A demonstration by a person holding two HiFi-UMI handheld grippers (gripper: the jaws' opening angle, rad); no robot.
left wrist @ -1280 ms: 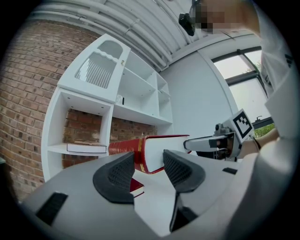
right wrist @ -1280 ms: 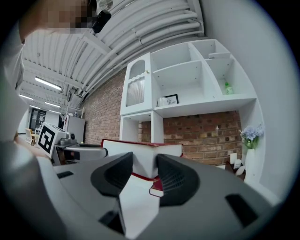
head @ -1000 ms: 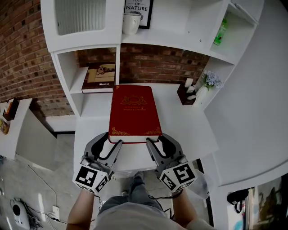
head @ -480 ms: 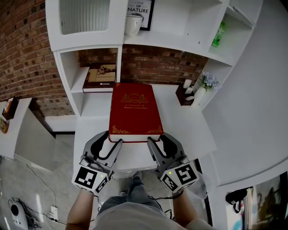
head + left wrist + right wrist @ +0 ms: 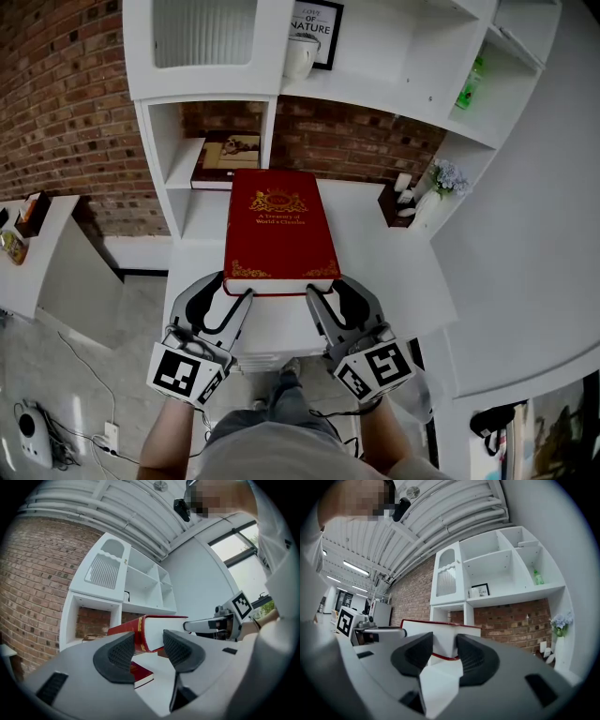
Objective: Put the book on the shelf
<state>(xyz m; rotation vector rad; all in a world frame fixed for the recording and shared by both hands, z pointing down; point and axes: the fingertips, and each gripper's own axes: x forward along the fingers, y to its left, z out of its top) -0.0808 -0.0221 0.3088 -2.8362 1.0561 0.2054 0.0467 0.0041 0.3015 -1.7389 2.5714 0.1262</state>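
A thick red book (image 5: 279, 230) with gold print lies flat in the air above the white desk (image 5: 394, 272), held by its near edge. My left gripper (image 5: 234, 292) is shut on its near left corner and my right gripper (image 5: 323, 291) on its near right corner. In the left gripper view the red spine and white page block (image 5: 154, 627) sit clamped between the pads of the left gripper (image 5: 144, 651). The right gripper view shows the book's page edge (image 5: 440, 630) pinched in the right gripper (image 5: 443, 653). The white shelf unit (image 5: 202, 122) stands just beyond the book.
A brown book (image 5: 225, 155) lies in the lower left shelf compartment. A mug (image 5: 300, 52) and framed print (image 5: 314, 19) sit on the shelf above, a green bottle (image 5: 473, 82) to the right. Flowers (image 5: 448, 178) and a dark holder (image 5: 394, 202) stand at the desk's back right. Another red book (image 5: 140, 674) lies on the desk.
Both grippers have risen a little with the book still held, carrying it slightly toward the shelf. The jaws have not changed.
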